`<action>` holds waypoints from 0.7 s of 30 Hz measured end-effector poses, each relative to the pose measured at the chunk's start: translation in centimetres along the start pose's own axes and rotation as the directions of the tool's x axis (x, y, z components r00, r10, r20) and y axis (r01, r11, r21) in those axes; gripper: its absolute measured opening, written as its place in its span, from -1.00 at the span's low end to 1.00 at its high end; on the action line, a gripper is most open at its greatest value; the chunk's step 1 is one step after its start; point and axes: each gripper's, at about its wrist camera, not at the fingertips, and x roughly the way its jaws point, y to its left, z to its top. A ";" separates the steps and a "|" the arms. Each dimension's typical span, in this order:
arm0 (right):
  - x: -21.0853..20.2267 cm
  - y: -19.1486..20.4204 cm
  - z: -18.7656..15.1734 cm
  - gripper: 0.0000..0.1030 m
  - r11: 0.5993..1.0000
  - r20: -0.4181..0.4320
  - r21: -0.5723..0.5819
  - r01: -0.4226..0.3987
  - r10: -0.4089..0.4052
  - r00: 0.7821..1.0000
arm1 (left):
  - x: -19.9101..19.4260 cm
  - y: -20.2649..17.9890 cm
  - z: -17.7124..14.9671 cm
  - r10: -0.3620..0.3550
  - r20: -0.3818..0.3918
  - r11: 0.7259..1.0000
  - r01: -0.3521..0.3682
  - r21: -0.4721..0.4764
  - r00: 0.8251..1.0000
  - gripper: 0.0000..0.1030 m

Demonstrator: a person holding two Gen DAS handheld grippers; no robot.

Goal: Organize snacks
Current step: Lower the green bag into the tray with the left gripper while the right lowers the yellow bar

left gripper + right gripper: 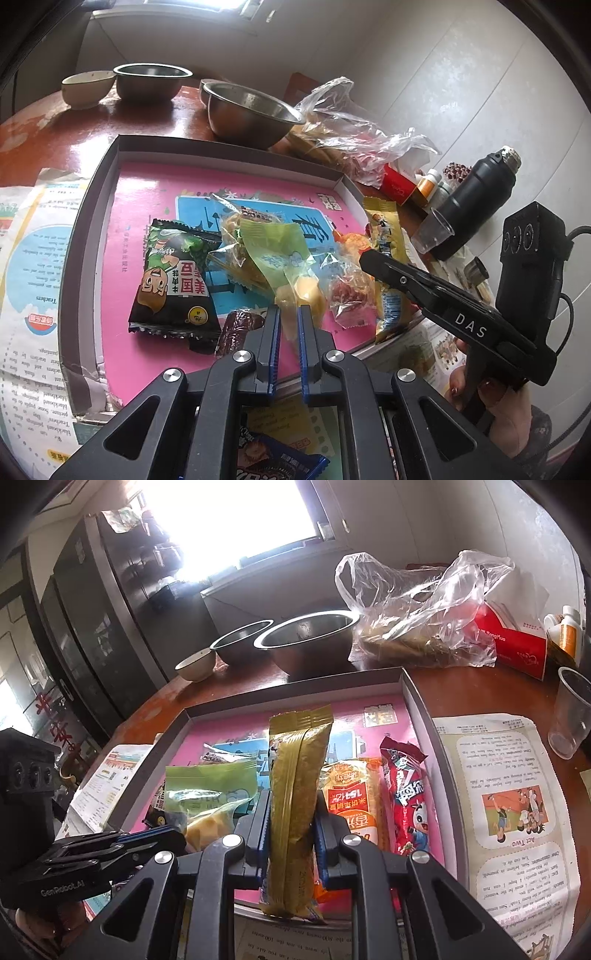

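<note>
A shallow grey box (229,147) with a pink printed floor lies on the table and holds several snacks. My left gripper (289,308) sits low at the box's near edge. It is shut on the clear end of a green packet (277,254) with a yellow cake inside. My right gripper (291,795) is shut on a long golden packet (299,775), which stands upright over the box (295,694). A black cartoon packet (173,280), a brown stick (236,328) and a red candy (347,295) lie near the green one. Orange (351,801) and red (406,794) packets lie on the right.
Two steel bowls (251,110) (151,81) and a ceramic bowl (88,88) stand behind the box. A clear plastic bag (417,616), a red carton (513,646), a black flask (472,206) and a plastic cup (570,712) crowd the right. Printed sheets (506,805) flank the box.
</note>
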 end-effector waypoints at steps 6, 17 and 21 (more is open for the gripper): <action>0.0 0.1 0.1 -0.60 1.000 0.001 -0.001 0.007 -0.007 1.000 | 0.0 0.0 0.0 0.001 0.000 1.000 -0.001 0.001 1.000 -0.81; -0.6 -0.2 0.0 -0.47 1.000 0.017 0.002 0.031 -0.031 0.999 | 0.1 0.0 0.0 0.002 -0.001 1.000 -0.002 0.005 1.000 -0.80; -0.9 -0.1 0.0 -0.37 0.999 0.028 0.001 0.037 -0.037 0.999 | 0.1 0.0 0.0 0.002 -0.003 1.000 -0.002 0.006 1.000 -0.80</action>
